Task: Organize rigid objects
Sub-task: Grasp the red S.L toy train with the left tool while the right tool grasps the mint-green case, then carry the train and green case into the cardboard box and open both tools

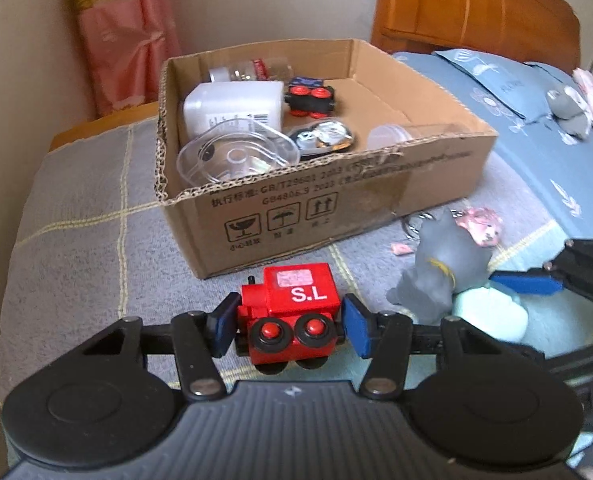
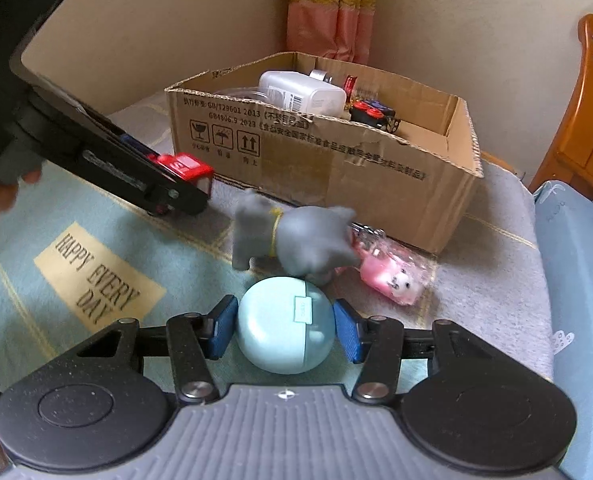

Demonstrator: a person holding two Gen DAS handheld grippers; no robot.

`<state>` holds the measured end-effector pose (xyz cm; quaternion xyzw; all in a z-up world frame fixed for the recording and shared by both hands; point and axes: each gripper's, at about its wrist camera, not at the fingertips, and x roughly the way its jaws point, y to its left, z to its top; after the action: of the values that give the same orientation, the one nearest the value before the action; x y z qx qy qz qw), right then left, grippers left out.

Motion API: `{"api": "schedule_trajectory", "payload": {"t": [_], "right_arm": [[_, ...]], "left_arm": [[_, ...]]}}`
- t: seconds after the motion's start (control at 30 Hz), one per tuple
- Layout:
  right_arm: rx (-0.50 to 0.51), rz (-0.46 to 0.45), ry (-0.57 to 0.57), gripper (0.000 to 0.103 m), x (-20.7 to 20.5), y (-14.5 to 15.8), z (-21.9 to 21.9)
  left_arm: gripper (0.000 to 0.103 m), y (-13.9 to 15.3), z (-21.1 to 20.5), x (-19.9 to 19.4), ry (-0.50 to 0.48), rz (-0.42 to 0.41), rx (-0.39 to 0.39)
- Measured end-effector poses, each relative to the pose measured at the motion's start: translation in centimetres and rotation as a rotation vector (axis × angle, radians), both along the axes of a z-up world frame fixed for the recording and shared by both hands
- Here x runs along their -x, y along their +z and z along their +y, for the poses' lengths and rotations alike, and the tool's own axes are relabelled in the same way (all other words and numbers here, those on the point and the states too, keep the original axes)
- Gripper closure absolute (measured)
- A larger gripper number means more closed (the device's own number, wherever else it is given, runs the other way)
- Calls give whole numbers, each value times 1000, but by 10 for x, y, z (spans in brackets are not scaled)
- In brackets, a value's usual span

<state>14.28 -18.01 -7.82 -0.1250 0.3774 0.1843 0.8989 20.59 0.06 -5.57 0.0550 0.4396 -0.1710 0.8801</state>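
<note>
A red toy train engine [image 1: 292,312] marked "S.L" sits between the blue pads of my left gripper [image 1: 290,324], which is shut on it; it also shows in the right wrist view [image 2: 184,168]. My right gripper [image 2: 284,330] is shut on a pale blue oval case [image 2: 284,326], low over the bed; the case also shows in the left wrist view [image 1: 492,316]. A cardboard box [image 1: 336,200] stands behind, holding a white bottle [image 1: 232,106], a black toy wagon [image 1: 310,98], clear plastic pieces and a shiny round thing.
A grey toy cat [image 2: 296,240] and a pink keychain figure [image 2: 392,276] lie between the case and the box [image 2: 336,160]. The bed has a grey checked blanket [image 1: 76,240], a blue quilt [image 1: 536,120] and a wooden headboard [image 1: 476,4].
</note>
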Motion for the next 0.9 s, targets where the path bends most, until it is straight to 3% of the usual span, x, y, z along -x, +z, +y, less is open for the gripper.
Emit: {"api": "schedule_trajectory", "payload": {"t": [0.33, 0.6, 0.9], "right_arm": [[40, -15, 34, 46, 6, 24, -16], [19, -72, 53, 46, -5, 62, -31], [-2, -139, 38, 46, -39, 96, -39]], "left_arm": [[49, 41, -9, 12, -100, -26, 17], [49, 73, -27, -10, -151, -99, 17], [49, 70, -47, -56, -125, -101, 17]]}}
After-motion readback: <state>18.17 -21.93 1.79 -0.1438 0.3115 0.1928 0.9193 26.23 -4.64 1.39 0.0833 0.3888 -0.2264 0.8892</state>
